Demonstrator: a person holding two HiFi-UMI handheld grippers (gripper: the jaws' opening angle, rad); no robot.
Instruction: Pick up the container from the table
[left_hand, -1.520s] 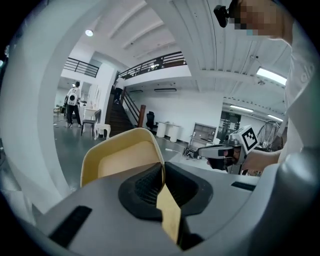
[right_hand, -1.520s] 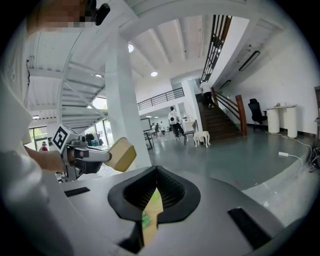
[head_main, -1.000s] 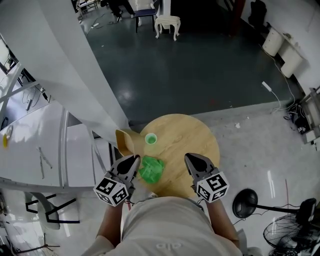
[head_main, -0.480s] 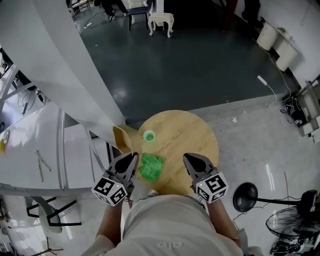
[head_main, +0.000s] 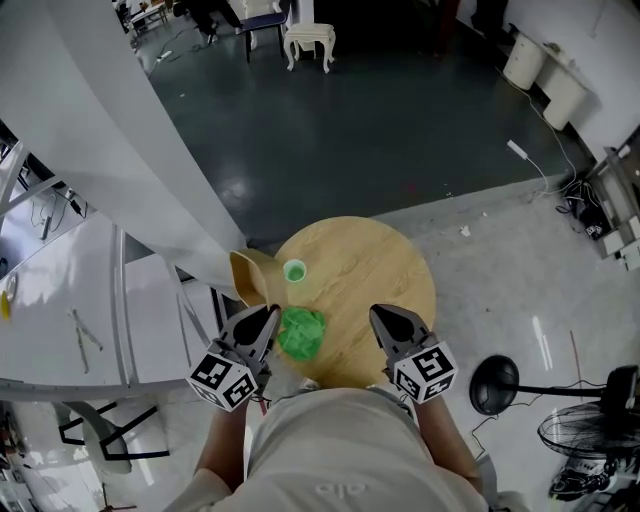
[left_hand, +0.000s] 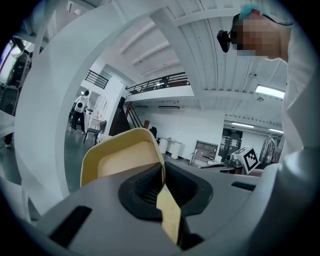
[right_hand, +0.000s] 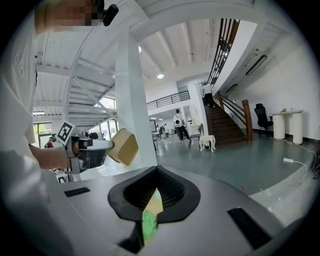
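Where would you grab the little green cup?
I'd squeeze its round sides, just below the rim. The cup stands upright, mouth up, on the table. Come from the right with the empty right gripper: the table looks bare there, while a crumpled green thing lies on the near side and the container, held by the left gripper, is at its left.

We are looking down on a round wooden bench (head_main: 380, 270) standing on a pale floor (head_main: 500, 260). A small green cup (head_main: 294, 270) is sitting near its far left edge, and a crumpled green cloth (head_main: 301, 333) is lying nearer us.
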